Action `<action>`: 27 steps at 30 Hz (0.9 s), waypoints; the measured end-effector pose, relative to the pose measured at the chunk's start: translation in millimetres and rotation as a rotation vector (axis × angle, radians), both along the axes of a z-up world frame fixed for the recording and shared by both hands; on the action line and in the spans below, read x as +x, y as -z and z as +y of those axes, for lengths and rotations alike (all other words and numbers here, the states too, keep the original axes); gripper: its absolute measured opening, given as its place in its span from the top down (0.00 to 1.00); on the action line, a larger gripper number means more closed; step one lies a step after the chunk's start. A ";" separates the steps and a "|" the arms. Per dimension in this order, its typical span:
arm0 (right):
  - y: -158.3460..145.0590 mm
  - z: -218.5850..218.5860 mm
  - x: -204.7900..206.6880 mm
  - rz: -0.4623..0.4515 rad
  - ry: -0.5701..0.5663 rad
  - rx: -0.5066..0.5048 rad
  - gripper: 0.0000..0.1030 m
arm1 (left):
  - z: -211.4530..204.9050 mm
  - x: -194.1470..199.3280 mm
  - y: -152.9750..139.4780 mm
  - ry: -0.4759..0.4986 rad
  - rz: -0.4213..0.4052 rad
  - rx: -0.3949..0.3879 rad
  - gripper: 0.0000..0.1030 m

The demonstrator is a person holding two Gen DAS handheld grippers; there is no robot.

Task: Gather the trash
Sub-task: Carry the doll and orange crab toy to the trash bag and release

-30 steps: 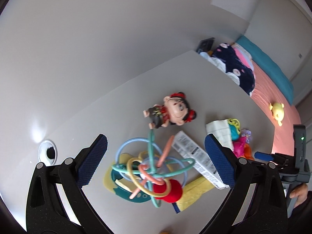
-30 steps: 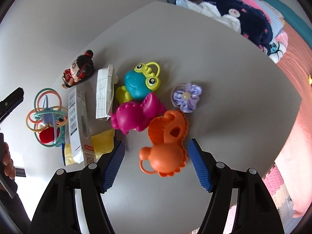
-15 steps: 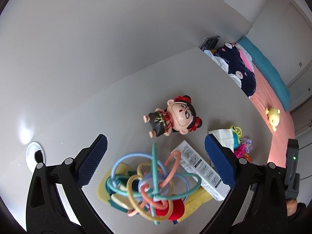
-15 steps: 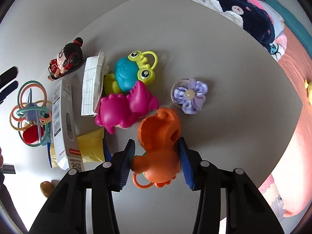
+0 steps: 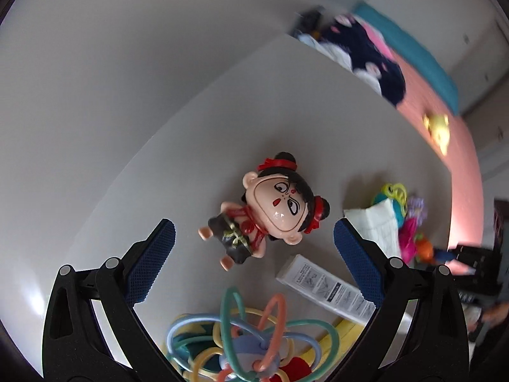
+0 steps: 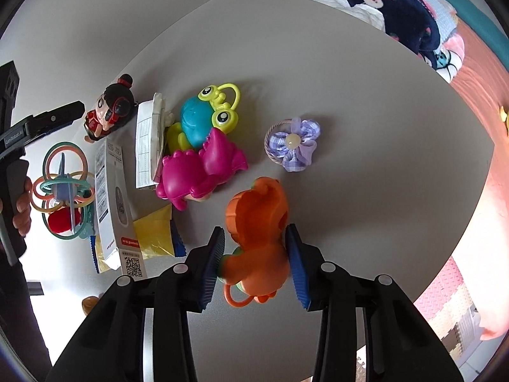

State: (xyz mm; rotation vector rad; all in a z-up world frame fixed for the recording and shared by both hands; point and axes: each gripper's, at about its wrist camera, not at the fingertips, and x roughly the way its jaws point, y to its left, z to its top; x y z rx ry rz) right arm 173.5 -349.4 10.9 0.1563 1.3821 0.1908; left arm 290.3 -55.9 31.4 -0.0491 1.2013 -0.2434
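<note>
The right claw is closing on the orange plastic animal-shaped toy, its blue ridged pads set against the toy's two flanks near the lower body, a hold across the narrow waist that looks chosen to keep the rounded shell from slipping. The left claw hangs wide open and empty above the black-haired cartoon doll in red, which lies on its back on the pale grey table.

The likely trash sits untouched on the table to the left of the toys: a long white printed cardboard box, a folded white paper leaflet resting against the pink plastic dinosaur toy, and a yellow wrapper partly under the box. The looped ring rattle lies just beside the box.
</note>
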 end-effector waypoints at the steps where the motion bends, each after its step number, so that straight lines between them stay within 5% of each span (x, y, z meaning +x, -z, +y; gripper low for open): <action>1: 0.0 0.0 1.3 0.000 0.002 0.001 0.60 | -2.7 4.4 1.0 0.023 0.017 0.027 0.06; 8: -2.2 5.6 7.3 -0.008 0.000 0.008 0.63 | -26.2 26.6 14.5 0.177 0.122 0.128 0.06; 19: -5.5 8.7 8.5 -0.019 -0.014 0.013 0.65 | -35.3 38.4 52.1 0.272 0.245 0.211 0.06; 23: -6.1 12.4 6.8 -0.023 -0.017 0.010 0.65 | -34.7 35.4 61.2 0.271 0.259 0.250 0.20; 24: -5.6 13.1 6.4 -0.022 -0.017 0.010 0.64 | -34.7 33.1 58.2 0.275 0.234 0.246 0.26; 25: -4.5 13.5 6.7 -0.019 -0.019 0.013 0.64 | -35.2 30.1 54.3 0.284 0.209 0.241 0.44; 27: -1.2 13.6 8.2 -0.013 -0.018 0.020 0.62 | -34.8 25.5 51.3 0.284 0.190 0.226 0.49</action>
